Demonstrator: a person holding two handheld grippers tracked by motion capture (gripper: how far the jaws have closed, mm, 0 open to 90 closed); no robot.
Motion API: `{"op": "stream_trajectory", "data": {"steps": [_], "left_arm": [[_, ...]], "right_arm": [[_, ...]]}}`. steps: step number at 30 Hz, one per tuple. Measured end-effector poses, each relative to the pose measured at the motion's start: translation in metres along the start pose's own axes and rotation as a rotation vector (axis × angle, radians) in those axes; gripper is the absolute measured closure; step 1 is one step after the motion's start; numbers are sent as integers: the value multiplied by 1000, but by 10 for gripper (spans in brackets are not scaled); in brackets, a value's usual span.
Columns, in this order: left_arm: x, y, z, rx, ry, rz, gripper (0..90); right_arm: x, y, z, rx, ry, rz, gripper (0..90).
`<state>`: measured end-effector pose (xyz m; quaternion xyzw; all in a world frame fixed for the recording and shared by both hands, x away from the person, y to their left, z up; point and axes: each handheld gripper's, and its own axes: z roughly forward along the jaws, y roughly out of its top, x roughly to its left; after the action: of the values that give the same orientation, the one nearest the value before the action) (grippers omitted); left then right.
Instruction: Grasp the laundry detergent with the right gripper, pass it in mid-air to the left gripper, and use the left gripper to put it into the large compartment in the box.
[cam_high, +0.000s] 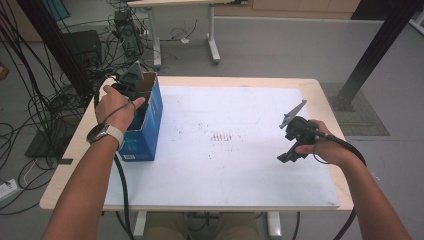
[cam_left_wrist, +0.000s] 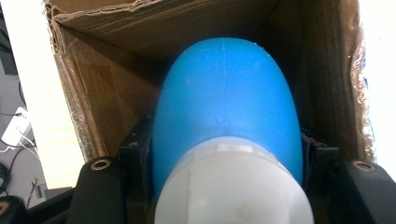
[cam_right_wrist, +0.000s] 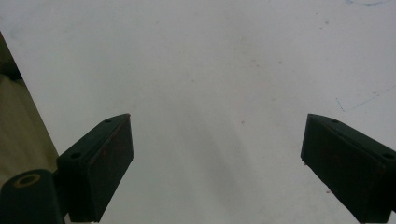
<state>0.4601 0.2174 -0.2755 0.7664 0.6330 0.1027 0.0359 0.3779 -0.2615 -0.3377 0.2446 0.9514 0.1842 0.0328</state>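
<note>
The surface (cam_high: 240, 165) (a pale board on a light wooden top) is seen from above, with a blue cardboard box (cam_high: 150, 127) standing open at its left edge. The left tongs (cam_high: 131, 82) are reached into the mouth of this box, and in the left gripper view they are closed on a blue bottle (cam_left_wrist: 226, 107) with a white cap (cam_left_wrist: 233, 186), gripped at its sides just past the cap and held inside the box's brown walls. The bottle is judged to be smooth, rigid plastic, probably light, and likely to slip if squeezed on its rounded dome; a hold lower down, near the shoulder by the cap, is judged safer. The right tongs (cam_high: 290, 147) are held over the bare surface at the right, well apart from the box, jaws wide open with nothing between them.
</note>
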Motion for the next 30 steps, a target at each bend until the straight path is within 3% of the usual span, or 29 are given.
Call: {"op": "stream_trajectory", "data": {"steps": [30], "left_arm": [[1, 0, 1, -8, -3, -3, 373]], "right_arm": [[0, 0, 1, 1, 3, 1, 95]]}}
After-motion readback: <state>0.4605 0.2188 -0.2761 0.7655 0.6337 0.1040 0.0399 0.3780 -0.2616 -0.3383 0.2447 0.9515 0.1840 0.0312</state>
